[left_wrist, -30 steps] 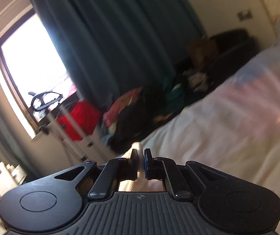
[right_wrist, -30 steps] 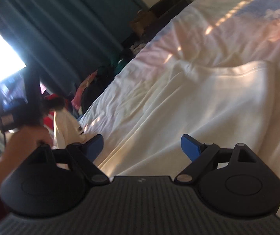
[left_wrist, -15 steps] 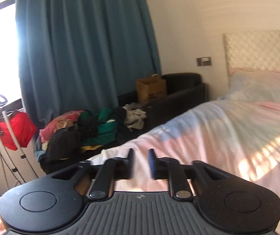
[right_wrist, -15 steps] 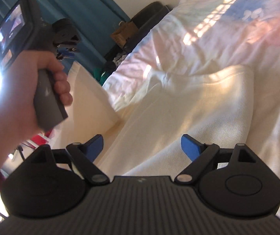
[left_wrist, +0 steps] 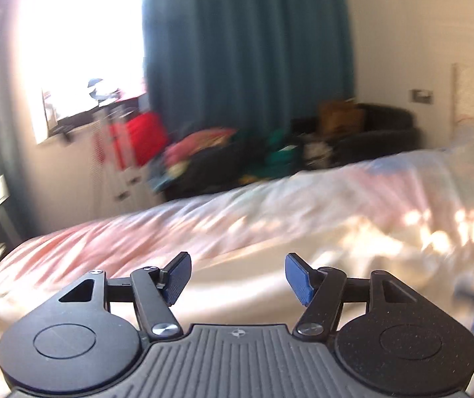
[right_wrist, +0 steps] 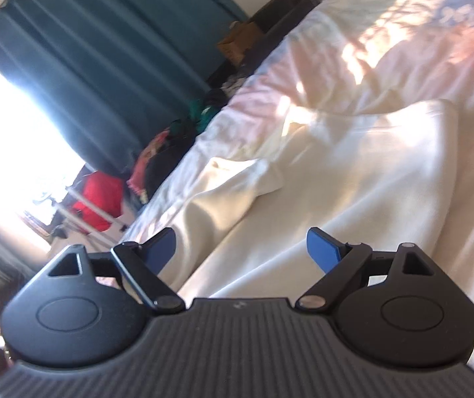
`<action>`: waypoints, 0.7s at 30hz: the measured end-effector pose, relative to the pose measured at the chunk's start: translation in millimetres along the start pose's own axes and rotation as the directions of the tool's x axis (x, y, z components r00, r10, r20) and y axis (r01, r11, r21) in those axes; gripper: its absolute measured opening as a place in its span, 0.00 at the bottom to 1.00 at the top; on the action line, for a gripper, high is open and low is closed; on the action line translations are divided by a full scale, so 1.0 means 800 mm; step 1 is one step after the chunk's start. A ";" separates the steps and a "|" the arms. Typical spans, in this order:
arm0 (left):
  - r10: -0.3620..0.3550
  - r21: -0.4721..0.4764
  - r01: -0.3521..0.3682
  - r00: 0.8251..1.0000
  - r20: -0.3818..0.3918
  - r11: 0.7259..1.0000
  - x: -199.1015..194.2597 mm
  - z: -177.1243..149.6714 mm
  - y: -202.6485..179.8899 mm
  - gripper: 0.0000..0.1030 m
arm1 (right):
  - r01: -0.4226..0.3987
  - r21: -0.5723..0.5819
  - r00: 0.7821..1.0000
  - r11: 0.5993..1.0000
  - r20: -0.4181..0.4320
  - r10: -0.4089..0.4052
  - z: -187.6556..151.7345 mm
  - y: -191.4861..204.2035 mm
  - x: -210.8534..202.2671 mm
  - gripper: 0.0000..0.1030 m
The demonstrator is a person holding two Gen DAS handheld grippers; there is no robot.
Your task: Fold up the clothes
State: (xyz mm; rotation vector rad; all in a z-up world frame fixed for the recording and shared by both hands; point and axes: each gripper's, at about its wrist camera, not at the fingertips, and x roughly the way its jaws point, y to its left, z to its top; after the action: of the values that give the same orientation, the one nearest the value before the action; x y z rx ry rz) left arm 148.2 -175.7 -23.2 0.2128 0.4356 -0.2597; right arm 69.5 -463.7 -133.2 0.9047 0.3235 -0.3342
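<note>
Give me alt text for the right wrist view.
The open right gripper hovers over a cream garment lying on a pastel bedspread, holding nothing. Beyond the bed: a teal curtain, a clothes pile and a bright window.

A bed [right_wrist: 412,33] with a pale pink and blue patterned cover [left_wrist: 203,225] carries a cream garment [right_wrist: 353,172], which lies spread and rumpled directly on the cover, one folded flap [right_wrist: 237,179] toward the bed's curtain-side edge.
</note>
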 end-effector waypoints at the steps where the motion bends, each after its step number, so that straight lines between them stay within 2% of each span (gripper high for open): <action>1: 0.018 -0.017 -0.019 1.000 -0.018 1.000 -0.018 -0.014 0.020 0.65 | -0.012 -0.003 1.000 1.000 -0.012 0.012 0.000 0.003 -0.001 0.86; 2: 0.031 -0.039 -0.032 0.999 -0.032 0.999 -0.034 -0.028 0.037 0.65 | -0.024 -0.005 0.999 1.000 -0.023 0.024 0.000 0.005 -0.002 0.85; 3: 0.041 -0.068 -0.044 0.998 -0.040 0.997 -0.049 -0.041 0.056 0.66 | -0.036 -0.008 0.999 0.999 -0.035 0.036 0.001 0.008 -0.004 0.77; 6: 0.052 -0.148 -0.058 0.998 -0.043 0.987 -0.089 -0.079 0.099 0.69 | -0.072 -0.014 0.995 0.997 -0.070 0.071 0.001 0.015 -0.007 0.77; 10: 0.064 -0.196 -0.072 0.997 -0.049 0.978 -0.107 -0.111 0.136 0.69 | -0.110 0.002 0.986 0.994 -0.125 0.109 0.002 0.023 -0.007 0.77; 16: 0.074 -0.240 -0.082 0.996 -0.040 0.967 -0.097 -0.125 0.155 0.69 | -0.114 0.114 0.961 0.987 -0.239 0.139 0.004 0.026 0.016 0.78; 19: 0.066 -0.297 -0.082 0.996 -0.064 0.951 -0.088 -0.136 0.171 0.69 | -0.063 0.215 0.956 0.975 -0.268 0.121 0.012 0.015 0.054 0.78; 21: 0.060 -0.322 -0.081 0.995 -0.075 0.943 -0.081 -0.141 0.179 0.69 | -0.030 0.225 0.963 0.974 -0.253 0.089 0.020 0.009 0.082 0.78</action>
State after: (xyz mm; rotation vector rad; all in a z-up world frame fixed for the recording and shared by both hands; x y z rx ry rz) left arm 89.7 1.9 -73.5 -0.0867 0.5268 -0.1073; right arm 133.9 -482.1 -145.4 1.1780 0.5091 -0.1955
